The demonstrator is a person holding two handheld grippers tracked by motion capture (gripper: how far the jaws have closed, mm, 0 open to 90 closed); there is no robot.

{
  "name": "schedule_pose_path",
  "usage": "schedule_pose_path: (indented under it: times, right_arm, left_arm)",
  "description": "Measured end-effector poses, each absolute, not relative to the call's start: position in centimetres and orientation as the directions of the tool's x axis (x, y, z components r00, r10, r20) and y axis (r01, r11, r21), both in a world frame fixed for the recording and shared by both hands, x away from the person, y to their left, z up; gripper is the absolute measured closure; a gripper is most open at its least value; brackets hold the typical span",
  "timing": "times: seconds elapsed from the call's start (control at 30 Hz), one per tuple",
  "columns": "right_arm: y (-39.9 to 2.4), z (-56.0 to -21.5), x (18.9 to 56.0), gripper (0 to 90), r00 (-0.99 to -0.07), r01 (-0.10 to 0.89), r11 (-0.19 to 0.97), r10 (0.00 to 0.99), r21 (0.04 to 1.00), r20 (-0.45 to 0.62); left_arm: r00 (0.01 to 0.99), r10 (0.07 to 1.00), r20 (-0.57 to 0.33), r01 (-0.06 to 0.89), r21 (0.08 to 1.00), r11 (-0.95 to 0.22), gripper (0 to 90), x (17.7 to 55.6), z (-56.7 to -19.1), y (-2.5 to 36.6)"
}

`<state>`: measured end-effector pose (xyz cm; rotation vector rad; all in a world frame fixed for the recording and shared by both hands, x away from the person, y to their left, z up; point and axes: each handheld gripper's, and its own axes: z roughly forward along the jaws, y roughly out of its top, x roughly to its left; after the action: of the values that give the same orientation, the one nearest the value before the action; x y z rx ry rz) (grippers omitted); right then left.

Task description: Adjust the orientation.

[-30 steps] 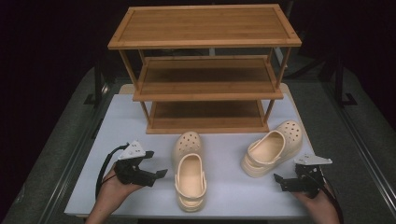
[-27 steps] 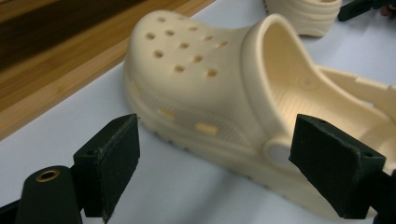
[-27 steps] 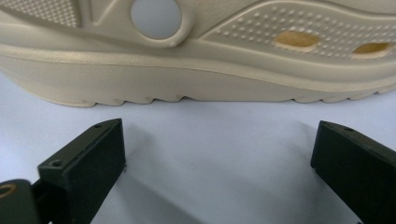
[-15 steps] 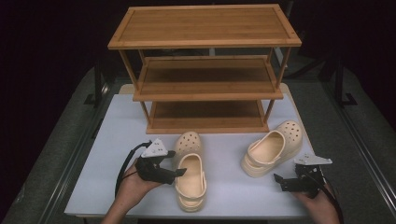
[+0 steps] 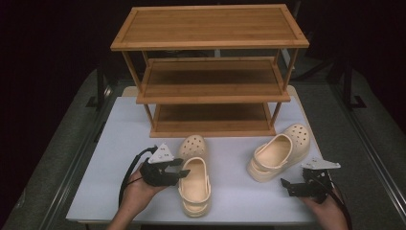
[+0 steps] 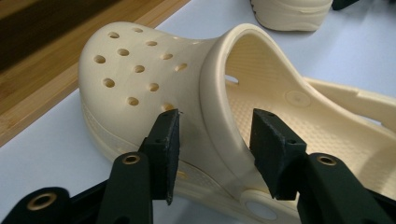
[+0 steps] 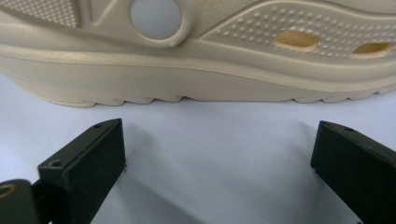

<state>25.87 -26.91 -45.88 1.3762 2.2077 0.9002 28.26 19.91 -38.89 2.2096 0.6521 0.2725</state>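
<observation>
Judged barely begun, presumably a matter of putting the pair on the rack; at the left of the white table [image 5: 95,158], held in the person's left hand, the left gripper [image 5: 181,173] set across the side wall of the left clog [image 5: 195,191], jaws having just been closing with that wall between them; seen in the left gripper view with the outer pad [image 6: 163,149] at or just beside the perforated upper and the inner pad [image 6: 275,154] inside the foot opening, a sliver of gap showing there, so not yet read as clamped; clog flat on its sole on the table, toe toward the rack, not lifted; behind, in the middle, the three-tier bamboo shoe rack [image 5: 210,72], nothing on any shelf, so nothing stowed so far; further right, the right clog [image 5: 277,153], also on the table, toe angled toward the rack's right leg, untouched; at the far right, the right gripper [image 5: 286,184], low over the table just short of that clog's sole edge, jaws wide apart with nothing between them; left to do, by this reading: finishing the pinch, lifting and shelving the left clog, then all of it again for the right one.
</observation>
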Motion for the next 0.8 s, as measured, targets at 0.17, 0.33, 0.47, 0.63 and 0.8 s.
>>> schedule_pose_path:
  times: [0.17,0.33,0.47,0.63,0.8]
  right_arm:
    - [-26.9,-45.9,25.9,2.5,-0.445,0.648,0.314,0.895,0.695,0.01]
    - [-26.9,-45.9,25.9,2.5,-0.445,0.647,0.313,0.895,0.695,0.011]
    - [-26.9,-45.9,25.9,2.5,-0.445,0.648,0.313,0.896,0.695,0.011]
    - [-26.9,-45.9,25.9,2.5,-0.445,0.648,0.313,0.896,0.694,0.011]
    - [-26.9,-45.9,25.9,2.5,-0.444,0.648,0.313,0.896,0.694,0.011]
  left_arm:
    - [0.84,0.543,-0.007,0.365,0.748,-0.554,54.2,28.3,-38.8,20.4]
    - [0.82,0.571,0.032,0.368,0.735,-0.569,53.9,28.6,-38.5,21.4]
    - [0.796,0.604,0.044,0.384,0.735,-0.559,53.9,29.1,-38.4,22.7]
    - [0.799,0.601,0.021,0.396,0.735,-0.551,58.4,29.3,-38.5,23.3]
    - [0.812,0.584,0.0,0.397,0.734,-0.551,67.6,29.2,-38.7,23.1]
